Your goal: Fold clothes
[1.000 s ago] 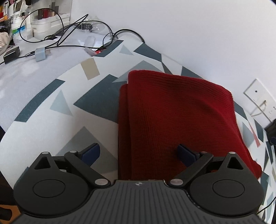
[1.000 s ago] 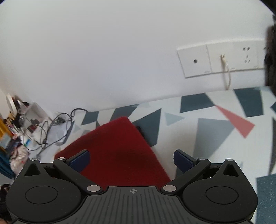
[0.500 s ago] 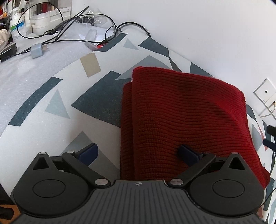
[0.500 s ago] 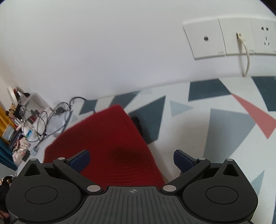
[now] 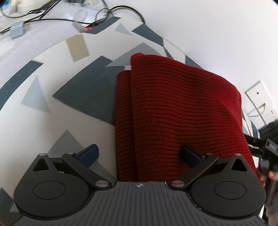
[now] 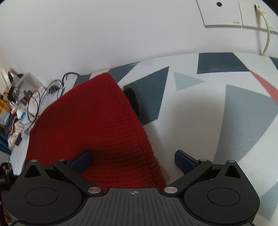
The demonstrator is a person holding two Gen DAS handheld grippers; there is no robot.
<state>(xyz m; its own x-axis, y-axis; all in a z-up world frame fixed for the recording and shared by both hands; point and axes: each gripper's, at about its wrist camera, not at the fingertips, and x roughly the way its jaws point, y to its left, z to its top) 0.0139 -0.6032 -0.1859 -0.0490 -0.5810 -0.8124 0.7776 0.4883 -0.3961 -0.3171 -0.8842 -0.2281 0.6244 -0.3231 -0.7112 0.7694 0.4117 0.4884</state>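
Your left gripper (image 5: 139,153) and right gripper (image 6: 133,160) hover spread wide above the folded red sweater's (image 5: 182,111) near corners on the desk (image 6: 199,118)

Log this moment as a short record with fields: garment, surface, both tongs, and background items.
garment: red knit sweater, folded into a layered rectangle, lying flat
surface: tablecloth with grey and blue triangles
left tongs: open, straddling the sweater's left edge, gripping nothing
right tongs: open, straddling the sweater's right edge, gripping nothing
background: black cables at the far end, wall sockets above the table
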